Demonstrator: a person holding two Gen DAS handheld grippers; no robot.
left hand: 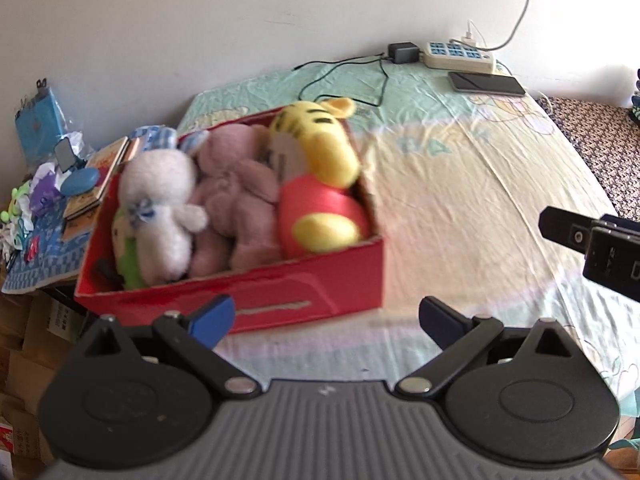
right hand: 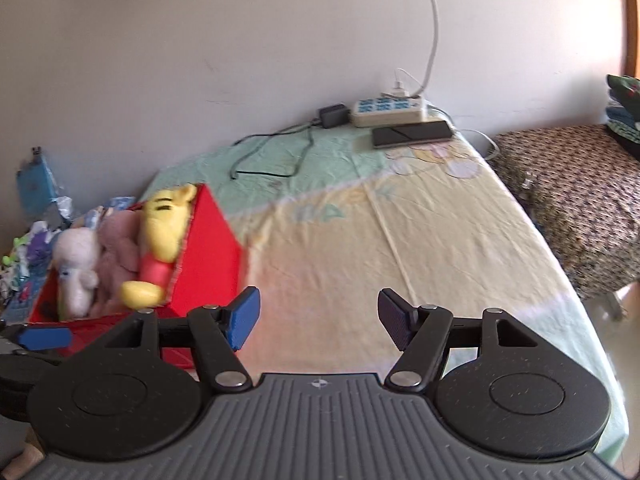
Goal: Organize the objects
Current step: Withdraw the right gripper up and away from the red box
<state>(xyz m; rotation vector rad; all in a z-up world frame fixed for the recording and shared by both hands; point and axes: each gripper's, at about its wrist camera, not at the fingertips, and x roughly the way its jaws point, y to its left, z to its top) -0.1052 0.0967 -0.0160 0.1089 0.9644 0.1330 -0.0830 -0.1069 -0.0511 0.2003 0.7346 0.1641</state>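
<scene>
Tongs first, from my left wrist camera: my left tongs (left hand: pixel 326 322) tilt down toward the bed (left hand: pixel 460 200), jaws spread wide with nothing between them, their blue pads (left hand: pixel 212 318) just short of the near wall of the red box (left hand: pixel 280 280). The box sits on the left part of the bed, its long axis running left to right. Three plush toys lie side by side in it, each stretched from near to far: a white plush (left hand: pixel 160 208) on the left, a pink plush (left hand: pixel 236 208) in the middle, and a yellow tiger plush (left hand: pixel 320 176) on the right, its striped head at the far end and its feet toward me. At the right edge, part of my right tongs (left hand: pixel 592 248) shows above the bed.

From my right wrist camera, my right tongs (right hand: pixel 318 320) also slant down over bare bedsheet, jaws well apart and holding nothing. The red box (right hand: pixel 208 252) lies to the left, one corner pointing my way, just beside my left pad. The tiger plush (right hand: pixel 160 240) leans against its right wall. A power strip (right hand: pixel 388 114) and a phone (right hand: pixel 412 134) rest at the far end of the bed, against the wall.
</scene>
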